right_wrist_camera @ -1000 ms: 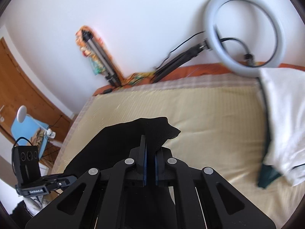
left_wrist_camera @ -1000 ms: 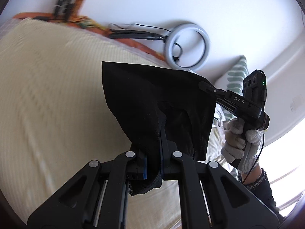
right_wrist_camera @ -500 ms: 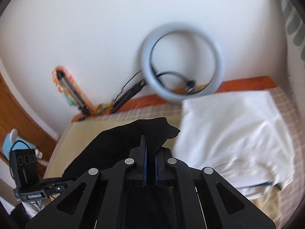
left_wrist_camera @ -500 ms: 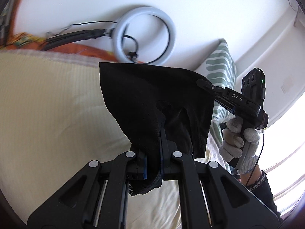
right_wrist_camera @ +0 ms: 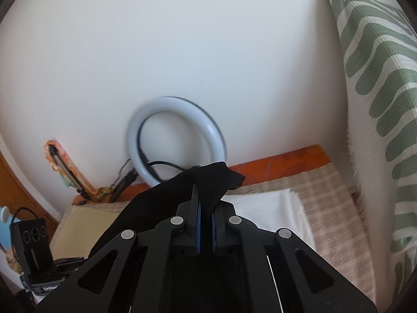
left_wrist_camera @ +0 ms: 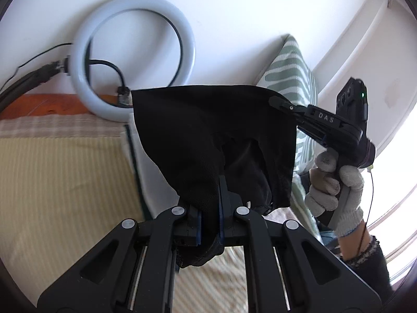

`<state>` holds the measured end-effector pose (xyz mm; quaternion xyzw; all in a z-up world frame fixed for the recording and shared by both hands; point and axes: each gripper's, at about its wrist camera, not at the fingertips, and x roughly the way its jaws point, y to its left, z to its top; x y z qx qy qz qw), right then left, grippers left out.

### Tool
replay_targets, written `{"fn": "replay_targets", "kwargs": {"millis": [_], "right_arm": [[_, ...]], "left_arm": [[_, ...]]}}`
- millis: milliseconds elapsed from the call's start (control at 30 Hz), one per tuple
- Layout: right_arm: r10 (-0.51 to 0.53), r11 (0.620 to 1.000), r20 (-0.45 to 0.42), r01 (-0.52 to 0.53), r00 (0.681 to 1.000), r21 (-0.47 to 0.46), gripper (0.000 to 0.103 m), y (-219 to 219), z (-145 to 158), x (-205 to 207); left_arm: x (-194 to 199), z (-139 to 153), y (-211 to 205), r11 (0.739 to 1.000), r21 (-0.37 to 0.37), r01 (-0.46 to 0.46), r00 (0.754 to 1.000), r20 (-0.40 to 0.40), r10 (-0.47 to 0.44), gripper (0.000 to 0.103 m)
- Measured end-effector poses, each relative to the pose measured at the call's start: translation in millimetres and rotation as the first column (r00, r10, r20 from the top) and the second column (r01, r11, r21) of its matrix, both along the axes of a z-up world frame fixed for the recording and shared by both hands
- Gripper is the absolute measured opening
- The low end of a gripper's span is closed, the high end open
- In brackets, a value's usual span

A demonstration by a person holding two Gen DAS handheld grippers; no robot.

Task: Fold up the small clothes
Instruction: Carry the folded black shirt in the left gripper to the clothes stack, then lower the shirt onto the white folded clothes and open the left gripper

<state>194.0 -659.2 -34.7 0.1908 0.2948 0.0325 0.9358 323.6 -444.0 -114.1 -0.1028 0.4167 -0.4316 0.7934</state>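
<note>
A small black garment [left_wrist_camera: 208, 135] hangs in the air, stretched between both grippers above the bed. In the left wrist view my left gripper [left_wrist_camera: 209, 203] is shut on its near corner, with cloth bunched between the blue pads. The right gripper [left_wrist_camera: 280, 103], held by a gloved hand [left_wrist_camera: 333, 182], pinches the far right corner. In the right wrist view my right gripper [right_wrist_camera: 206, 200] is shut on the black garment [right_wrist_camera: 206, 182], whose corner pokes up past the fingertips. The left gripper's body [right_wrist_camera: 34, 250] shows at the lower left.
A folded white cloth [right_wrist_camera: 268, 208] lies on the checked bed cover [right_wrist_camera: 336, 198] ahead. A ring light [right_wrist_camera: 177, 140] leans on the white wall beyond an orange border. A green-striped pillow [right_wrist_camera: 378, 91] stands at the right. A yellow mat [left_wrist_camera: 62, 177] covers the bed at left.
Both grippers have swung rightward along the bed with the black garment still stretched between them. The ring light, white cloth and striped pillow have slid into view; the yellow mat has dropped back to the left.
</note>
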Motion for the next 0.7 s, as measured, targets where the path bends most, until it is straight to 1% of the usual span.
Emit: {"fn": "replay_targets", "kwargs": {"millis": [100, 167, 200, 233, 267, 300, 333, 367, 400, 433, 500, 567, 700], "right_arm": [[-0.022, 1.0, -0.01, 0.022, 1.0, -0.012, 0.004, -14, -14, 12], [-0.028, 0.999, -0.026, 0.027, 0.999, -0.043, 0.004, -16, -25, 22], [-0.033, 0.998, -0.042, 0.03, 0.999, -0.058, 0.005, -18, -30, 27], [-0.046, 0.995, -0.064, 0.04, 0.997, -0.086, 0.007, -18, -36, 31], [-0.067, 0.991, -0.093, 0.056, 0.993, -0.117, 0.007, -20, -41, 35], [-0.087, 0.987, -0.11, 0.071, 0.99, -0.141, 0.008, -21, -44, 37], [-0.111, 0.982, -0.134, 0.088, 0.985, -0.168, 0.011, -22, -48, 39], [-0.131, 0.978, -0.151, 0.102, 0.98, -0.184, 0.018, -24, -50, 39], [-0.144, 0.976, -0.163, 0.113, 0.976, -0.188, 0.023, -26, -53, 37], [-0.141, 0.977, -0.168, 0.109, 0.976, -0.182, 0.032, -27, -55, 34], [-0.144, 0.974, -0.173, 0.109, 0.974, -0.197, 0.033, -26, -58, 25], [-0.157, 0.971, -0.195, 0.115, 0.968, -0.21, 0.033, -27, -61, 19], [-0.176, 0.966, -0.239, 0.121, 0.955, -0.231, 0.033, -25, -69, 6]], "left_arm": [[4, -16, -22, 1.0, 0.027, 0.008, 1.0, 0.005, -0.008, 0.007], [5, -28, -30, 0.998, 0.063, 0.01, 1.0, 0.002, -0.01, 0.007], [7, -36, -32, 0.997, 0.077, 0.003, 1.0, -0.011, -0.002, 0.007], [9, -40, -32, 0.996, 0.087, 0.004, 1.0, -0.022, -0.002, 0.007], [9, -44, -32, 0.995, 0.098, 0.005, 0.999, -0.034, -0.002, 0.007], [12, -48, -32, 0.994, 0.11, 0.006, 0.999, -0.047, 0.0, 0.009], [12, -52, -32, 0.991, 0.13, 0.011, 0.999, -0.054, -0.004, 0.012], [11, -53, -31, 0.989, 0.148, 0.012, 0.999, -0.049, -0.005, 0.022], [8, -54, -30, 0.988, 0.151, 0.014, 0.999, -0.044, -0.007, 0.033], [5, -53, -29, 0.988, 0.154, 0.017, 0.999, -0.035, -0.012, 0.037], [-2, -52, -29, 0.983, 0.181, 0.014, 1.0, -0.001, -0.014, 0.042], [-6, -50, -28, 0.98, 0.199, 0.014, 1.0, 0.011, -0.017, 0.046], [-15, -46, -24, 0.976, 0.219, -0.007, 0.999, 0.032, 0.001, 0.048]]}}
